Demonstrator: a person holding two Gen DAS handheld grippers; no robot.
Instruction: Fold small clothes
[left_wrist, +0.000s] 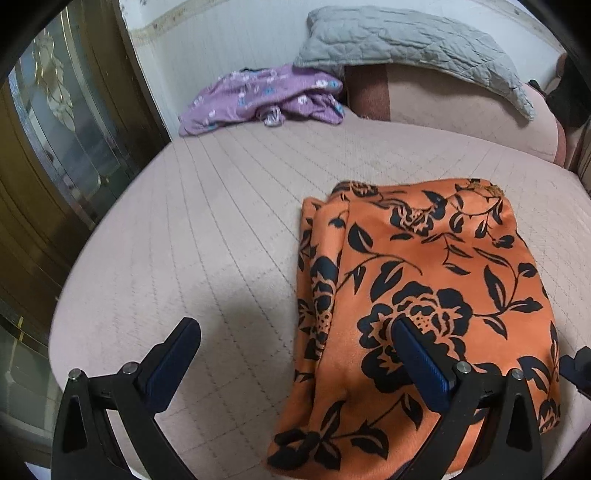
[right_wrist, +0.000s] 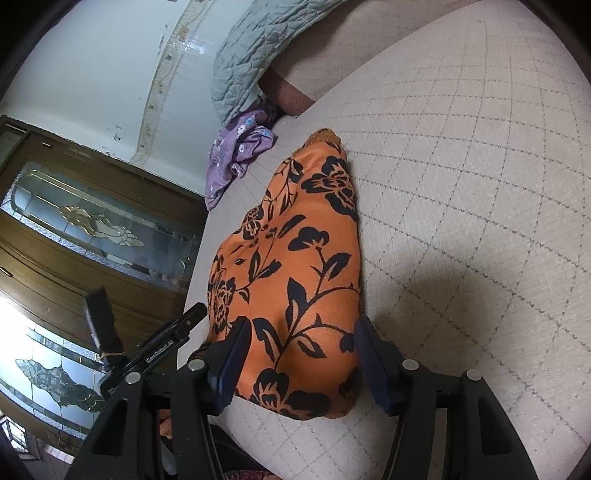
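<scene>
An orange garment with a black flower print (left_wrist: 424, 280) lies folded in a long strip on the pale quilted bed (left_wrist: 203, 221). My left gripper (left_wrist: 295, 326) is open wide at the garment's near left edge. One finger is over the bare quilt and the other over the cloth, and nothing is held. In the right wrist view the garment's near end (right_wrist: 295, 295) lies between the fingers of my right gripper (right_wrist: 301, 326). Those fingers stand apart on either side of the cloth without pinching it. The left gripper (right_wrist: 144, 325) shows at the lower left of that view.
A crumpled purple flowered garment (left_wrist: 258, 96) lies at the far side of the bed, next to a grey quilted pillow (left_wrist: 406, 44) on a pink bolster (left_wrist: 461, 110). A dark wooden door with glass panels (left_wrist: 55, 147) stands past the bed's left edge.
</scene>
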